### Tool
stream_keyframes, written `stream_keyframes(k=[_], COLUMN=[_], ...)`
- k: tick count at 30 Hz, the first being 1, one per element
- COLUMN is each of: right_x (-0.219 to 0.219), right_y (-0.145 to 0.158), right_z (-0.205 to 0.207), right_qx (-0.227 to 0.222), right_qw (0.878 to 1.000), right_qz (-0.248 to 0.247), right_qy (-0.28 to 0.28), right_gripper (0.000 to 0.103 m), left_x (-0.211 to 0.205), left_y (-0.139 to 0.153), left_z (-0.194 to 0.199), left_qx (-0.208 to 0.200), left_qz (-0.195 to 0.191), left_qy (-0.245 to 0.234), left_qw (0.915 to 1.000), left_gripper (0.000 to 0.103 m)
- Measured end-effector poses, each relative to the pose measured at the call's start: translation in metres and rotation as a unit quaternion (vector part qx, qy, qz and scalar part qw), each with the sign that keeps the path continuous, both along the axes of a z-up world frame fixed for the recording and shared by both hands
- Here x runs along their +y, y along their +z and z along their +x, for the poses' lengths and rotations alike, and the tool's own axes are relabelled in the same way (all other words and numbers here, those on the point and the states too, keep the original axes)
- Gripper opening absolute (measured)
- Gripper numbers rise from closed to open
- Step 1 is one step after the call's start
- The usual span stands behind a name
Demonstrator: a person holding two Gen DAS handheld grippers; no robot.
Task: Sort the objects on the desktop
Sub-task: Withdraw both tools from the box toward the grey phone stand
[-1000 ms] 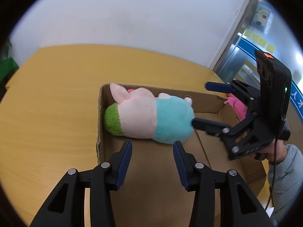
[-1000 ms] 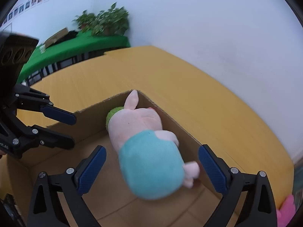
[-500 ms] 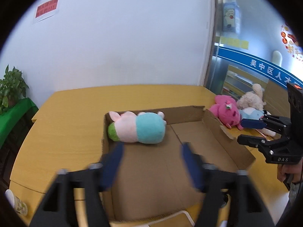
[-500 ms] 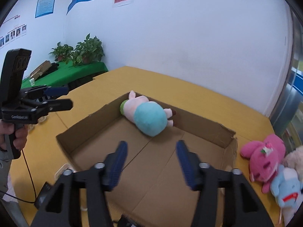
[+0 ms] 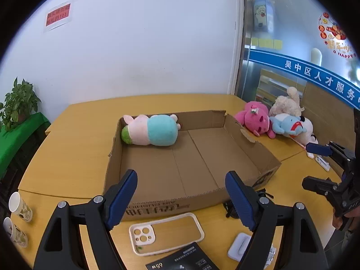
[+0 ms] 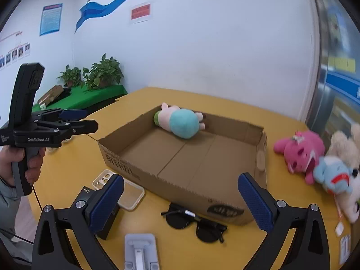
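Both grippers hang above the near edge of a yellow desk (image 5: 74,139), fingers spread wide and holding nothing. The left gripper (image 5: 181,199), seen from its own camera, frames the front wall of a shallow cardboard box (image 5: 157,204); the right gripper (image 6: 180,202) does the same from the other side, its blue-padded fingers (image 6: 255,199) parted over the desk.

Just below the left gripper lie a cream phone case (image 5: 166,236), a black booklet (image 5: 180,262) and a small white stand (image 5: 239,246). In the right wrist view a pair of black sunglasses (image 6: 194,222) rests close against the box's front wall, with the white stand (image 6: 140,250) nearer the camera.

Inside the box, a pink-and-teal plush toy (image 5: 149,130) lies on its side in the far left corner, touching the back wall; the same toy appears in the right wrist view (image 6: 180,122). The remaining box floor is bare cardboard.

Outside the box, on the right part of the desk, three more toys are heaped together: a pink plush (image 5: 257,118), a light blue plush (image 5: 286,126) and a cream plush (image 5: 286,103) behind them. Two paper cups (image 5: 20,207) stand at the desk's left edge. A potted plant (image 5: 20,101) sits on a green-covered side table by the white wall.
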State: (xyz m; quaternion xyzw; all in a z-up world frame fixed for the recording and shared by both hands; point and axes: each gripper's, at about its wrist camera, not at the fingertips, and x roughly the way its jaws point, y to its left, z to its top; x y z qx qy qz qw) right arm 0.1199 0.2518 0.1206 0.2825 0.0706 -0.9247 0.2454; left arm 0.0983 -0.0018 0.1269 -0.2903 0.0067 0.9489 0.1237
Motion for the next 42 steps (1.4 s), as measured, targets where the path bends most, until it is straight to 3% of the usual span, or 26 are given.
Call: stream_keyframes(k=[4,15,24,28,32,38,42], right_x=[0.015,0.005,-0.010,-0.032,-0.069,-0.124,-0.140], right_y=[-0.009,-0.025,-0.039,-0.014,-0.018,-0.093,-0.141], right_z=[-0.004,-0.033,-0.063,-0.109,-0.187,-0.311,-0.357], right_qx=[-0.024,-0.041,-0.062,-0.040,-0.104,-0.243,-0.274], right_qw=[0.999,0.999,0.998,0.999,0.994,0.970,0.961], right_qz=[-0.028,0.006,-0.003,-0.024,-0.023,0.014,0.040], right_qy=[-0.009,-0.014,-0.002,0.002,0.022,0.014,-0.012], right_gripper=[0.103,0.103,0.103,0.103,0.103,0.102,0.093], left_x=[0.007,0.008,-0.009,-0.014,-0.016,-0.023,-0.025], left_y=[-0.009,-0.032,-0.054,-0.075,-0.092,-0.110,-0.113], left_z=[-0.004,-0.021,-0.043,-0.066,-0.081,-0.099,-0.102], left_qx=[-0.010,-0.030,-0.056,-0.080,-0.095,-0.119,-0.127], left_qz=[-0.010,-0.006,0.003,0.011,0.006,0.017,0.010], left_qy=[-0.001,0.001,0.003,-0.001,-0.003,-0.002,-0.003], left_qw=[0.9999,0.9995,0.9984,0.9967,0.9955,0.9927,0.9918], left_gripper=[0.081,0.081,0.081,0.081,0.081,0.080,0.080])
